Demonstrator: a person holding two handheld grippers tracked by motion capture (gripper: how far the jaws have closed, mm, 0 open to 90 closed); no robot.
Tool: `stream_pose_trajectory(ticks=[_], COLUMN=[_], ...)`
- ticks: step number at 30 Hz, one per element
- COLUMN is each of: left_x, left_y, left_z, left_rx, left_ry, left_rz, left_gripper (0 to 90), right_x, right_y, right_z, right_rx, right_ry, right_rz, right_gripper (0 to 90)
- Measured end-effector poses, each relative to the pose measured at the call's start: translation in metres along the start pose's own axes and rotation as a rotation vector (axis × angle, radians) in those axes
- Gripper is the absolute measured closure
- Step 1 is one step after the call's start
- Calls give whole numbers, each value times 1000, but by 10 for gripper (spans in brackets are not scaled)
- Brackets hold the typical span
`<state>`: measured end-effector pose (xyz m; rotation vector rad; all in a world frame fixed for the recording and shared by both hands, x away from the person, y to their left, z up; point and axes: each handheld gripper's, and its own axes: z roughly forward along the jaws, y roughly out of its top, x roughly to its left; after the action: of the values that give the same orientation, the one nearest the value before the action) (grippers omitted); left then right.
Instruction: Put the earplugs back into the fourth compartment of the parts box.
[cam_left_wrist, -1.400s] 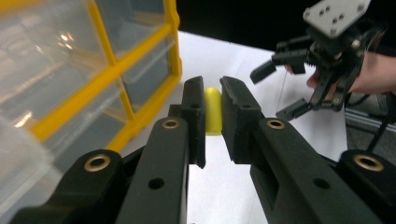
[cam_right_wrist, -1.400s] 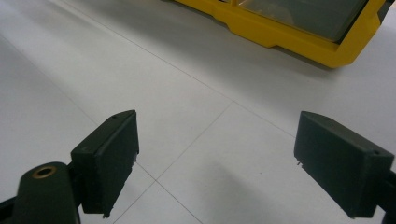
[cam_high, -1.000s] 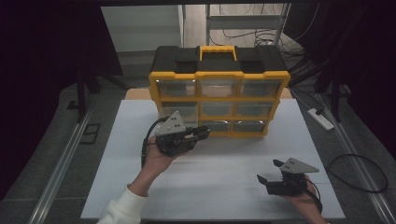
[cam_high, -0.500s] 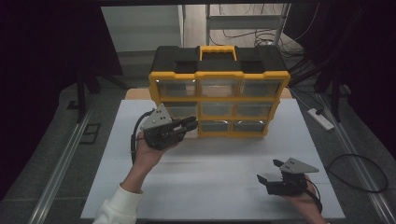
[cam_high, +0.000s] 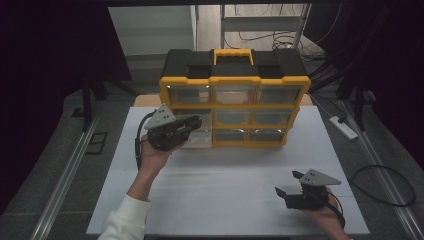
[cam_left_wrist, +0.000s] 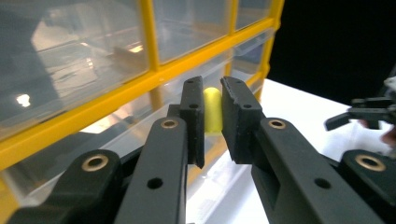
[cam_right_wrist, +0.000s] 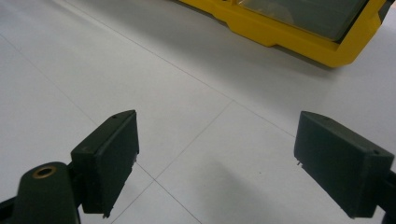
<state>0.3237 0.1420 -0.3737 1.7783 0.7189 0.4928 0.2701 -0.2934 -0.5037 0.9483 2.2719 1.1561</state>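
Left gripper (cam_left_wrist: 212, 121): your jaws clamped a small yellow piece (cam_left_wrist: 212, 112) beside the organizer (cam_high: 235, 90)
Right gripper (cam_right_wrist: 215, 163): your jaws stood wide apart over the counter (cam_right_wrist: 140, 84)

Room dark | grey floor (cam_high: 60, 165) — white table (cam_high: 225, 195) | power strip (cam_high: 343, 127)

The left gripper (cam_high: 192, 122) is raised on an outstretched arm, its jaws nearly closed. The right gripper (cam_high: 287, 185) sits low, jaws spread wide.
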Motion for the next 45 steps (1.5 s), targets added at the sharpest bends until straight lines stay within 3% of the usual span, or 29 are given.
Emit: stream_pose_trajectory(ticks=[9, 15, 16, 17, 21, 25, 29, 31, 39, 45], left_x=[12, 15, 14, 14, 10, 1, -7, -9, -22, -26], left_y=[-2, -4, -4, -4, -2, 1, -1, -2, -20, -52], left_z=[11, 12, 11, 11, 8, 2, -6, -9, -36, -50], left_rx=[27, 31, 28, 25, 14, 9, 13, 14, 4, 50], left_ry=[61, 70, 69, 66, 33, 7, -40, -43, -50, -43], left_rz=[-20, -30, -31, -32, -39, -32, -34, -31, -19, -37], left_gripper=[780, 758, 733, 629, 426, 342, 300, 293, 284, 279], right_x=[0, 0, 0, 0, 0, -1, -1, -1, 0, 0], right_y=[-1, -1, -1, -1, -1, -1, -1, -1, 0, 0], right_z=[0, 0, 0, 0, 0, -1, -1, -1, -4, -5], right_rx=[8, 9, 9, 9, 8, 6, 2, 1, -21, -24], right_ry=[-7, -6, -6, -8, -9, -9, -11, -11, -13, -14], right_rz=[3, 2, 2, 2, 2, 4, 3, 4, 6, 5], right_gripper=[150, 151, 150, 150, 150, 150, 150, 150, 150, 151])
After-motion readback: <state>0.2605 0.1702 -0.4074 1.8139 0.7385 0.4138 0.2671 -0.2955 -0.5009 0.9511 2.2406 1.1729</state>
